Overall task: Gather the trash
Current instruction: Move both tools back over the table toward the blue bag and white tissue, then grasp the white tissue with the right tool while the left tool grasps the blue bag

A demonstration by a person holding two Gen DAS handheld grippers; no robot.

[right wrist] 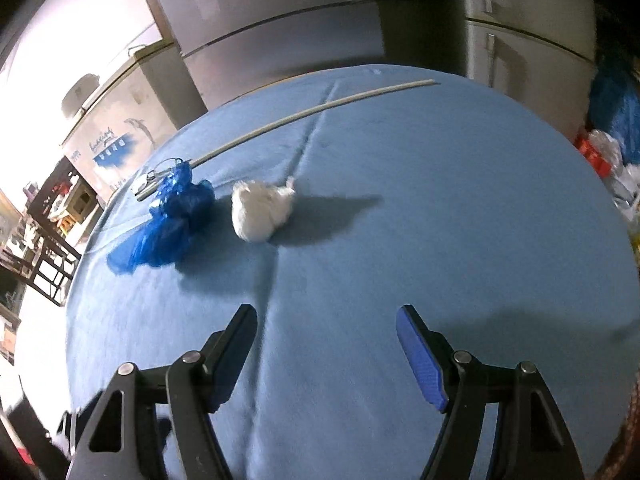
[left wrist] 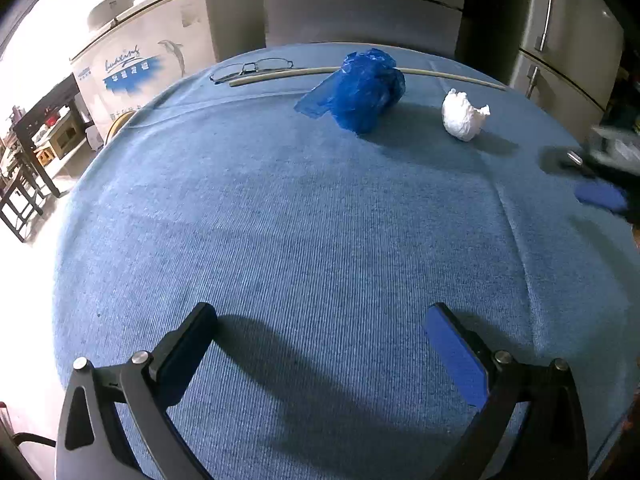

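Evidently both tongs were empty. The left tongs (left wrist: pixel 320 320) stood spread as wide as they go over bare blue cloth, and the right tongs (right wrist: pixel 326 320) stood partly open, nothing between the pads of either. The trash lay toward the far side of the desk (left wrist: pixel 280 220): a crumpled blue plastic bag (left wrist: pixel 356 90) and, just beside it but apart, a white paper wad (left wrist: pixel 464 114). Both tongs pointed down at the cloth short of these, probably readied for a reach. Behind the bag lay a pale thin rod (left wrist: pixel 280 75) and a pair of glasses (left wrist: pixel 252 68), likely not trash. At the left view's right edge a blurred dark shape with a blue patch was probably the right tongs; I could not tell surely.
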